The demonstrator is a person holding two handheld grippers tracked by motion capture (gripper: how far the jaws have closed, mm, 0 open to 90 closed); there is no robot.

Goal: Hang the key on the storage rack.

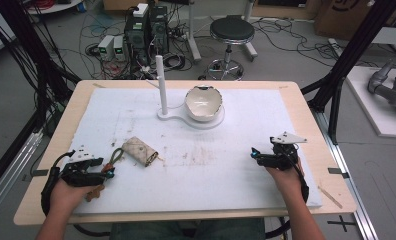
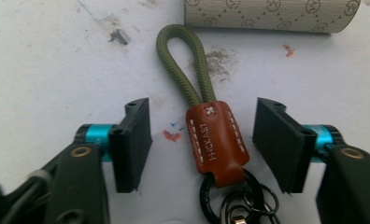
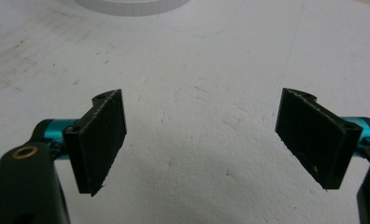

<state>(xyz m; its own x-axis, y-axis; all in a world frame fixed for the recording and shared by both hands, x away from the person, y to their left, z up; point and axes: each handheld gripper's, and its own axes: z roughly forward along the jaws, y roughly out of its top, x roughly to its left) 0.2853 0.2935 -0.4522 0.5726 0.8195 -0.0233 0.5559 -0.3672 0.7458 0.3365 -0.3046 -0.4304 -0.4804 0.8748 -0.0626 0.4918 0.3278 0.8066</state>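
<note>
A key strap lies on the white foam board [image 1: 211, 165]: a green cord loop [image 2: 181, 65], a brown leather tab [image 2: 217, 140] and black metal rings [image 2: 239, 200]. My left gripper [image 2: 204, 149] is low over it with one jaw on each side of the tab, and a gap shows on both sides, so it is open. In the high view this gripper [image 1: 107, 172] is at the front left, with the cord loop [image 1: 117, 155] running up toward a beige patterned pouch [image 1: 140, 151]. My right gripper [image 1: 255, 155] rests at the front right, open over bare board [image 3: 192, 93], nothing between its jaws.
A white stand with an upright post [image 1: 160, 80] and a round base holding a cream bowl [image 1: 203, 102] sits at the back middle. The pouch [image 2: 272, 14] lies just beyond the cord loop. A stool [image 1: 231, 35], computers and cables stand on the floor behind the table.
</note>
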